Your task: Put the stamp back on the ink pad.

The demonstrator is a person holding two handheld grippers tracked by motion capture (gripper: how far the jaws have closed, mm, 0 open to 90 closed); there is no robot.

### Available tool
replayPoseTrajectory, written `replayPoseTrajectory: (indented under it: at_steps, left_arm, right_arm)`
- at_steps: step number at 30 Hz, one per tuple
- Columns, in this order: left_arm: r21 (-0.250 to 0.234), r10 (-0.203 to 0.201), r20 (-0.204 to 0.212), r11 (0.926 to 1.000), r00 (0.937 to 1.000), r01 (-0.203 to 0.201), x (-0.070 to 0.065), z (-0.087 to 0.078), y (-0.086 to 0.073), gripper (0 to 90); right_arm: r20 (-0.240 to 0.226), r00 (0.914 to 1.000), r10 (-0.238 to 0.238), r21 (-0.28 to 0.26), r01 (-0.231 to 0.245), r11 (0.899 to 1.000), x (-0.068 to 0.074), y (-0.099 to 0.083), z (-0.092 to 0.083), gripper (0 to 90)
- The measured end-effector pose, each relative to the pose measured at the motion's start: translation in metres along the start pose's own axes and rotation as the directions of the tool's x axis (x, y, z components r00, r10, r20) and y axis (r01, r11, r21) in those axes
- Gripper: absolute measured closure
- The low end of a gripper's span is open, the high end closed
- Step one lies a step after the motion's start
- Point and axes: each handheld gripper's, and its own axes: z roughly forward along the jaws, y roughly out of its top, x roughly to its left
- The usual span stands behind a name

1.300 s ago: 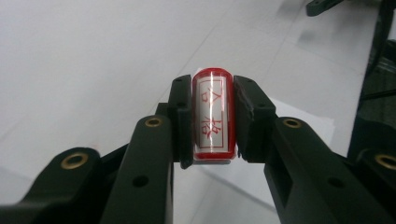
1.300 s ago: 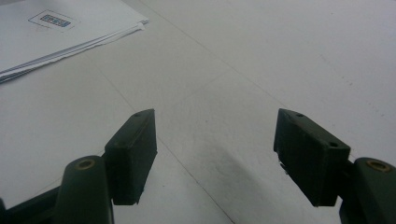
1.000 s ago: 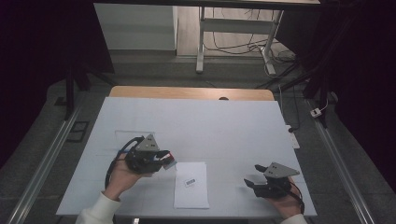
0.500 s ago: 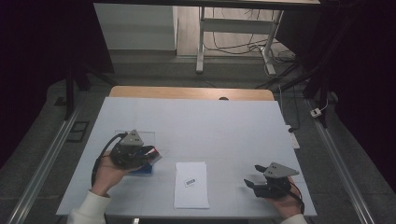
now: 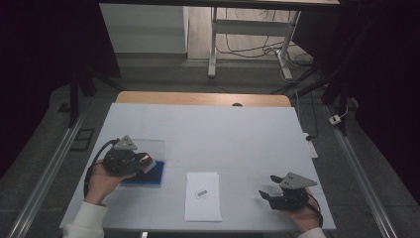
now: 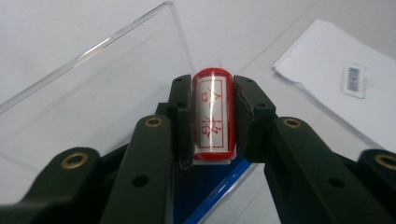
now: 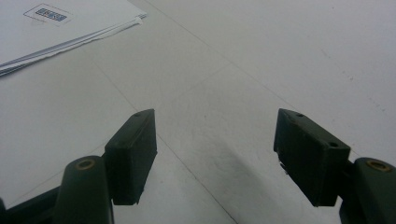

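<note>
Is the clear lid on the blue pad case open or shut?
Open: the clear lid stands up behind the blue pad, seen beside the held stamp.

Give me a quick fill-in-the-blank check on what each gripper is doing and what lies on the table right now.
1. The left gripper is shut on a red ____.
2. The right gripper rests on the table with its jaws ____ and nothing between them.
3. The sheets of paper carry a small ____ label.
4. Under the left gripper lies a ____ ink pad with a clear lid.

Missing words: stamp; open; barcode; blue
</note>
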Motion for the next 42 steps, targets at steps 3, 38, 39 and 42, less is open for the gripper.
replayPoseTrajectory:
  at_steps: [3,38,39,42]
  left_arm:
    - [0.015,-0.017,-0.01,0.9997,0.9998,0.017,0.006,0.002,-0.005,70.3]
    - [0.107,-0.053,-0.049,0.9925,0.9974,0.058,0.017,0.024,-0.02,63.4]
    - [0.102,-0.054,-0.048,0.993,0.9974,0.059,0.016,0.024,-0.02,59.7]
    - [0.048,-0.061,-0.042,0.9968,0.9972,0.063,0.015,0.018,-0.018,51.0]
  right_arm:
    - [-0.002,1.0,0.0,0.0,0.0,1.0,0.0,0.0,0.001,29.5]
    - [-0.005,1.0,-0.003,0.017,0.003,1.0,0.0,0.0,0.001,29.7]
    - [-0.005,1.0,-0.004,0.017,0.004,1.0,0.0,0.0,0.001,29.7]
    - [-0.005,1.0,-0.002,0.016,0.002,1.0,0.0,-0.001,0.001,29.7]
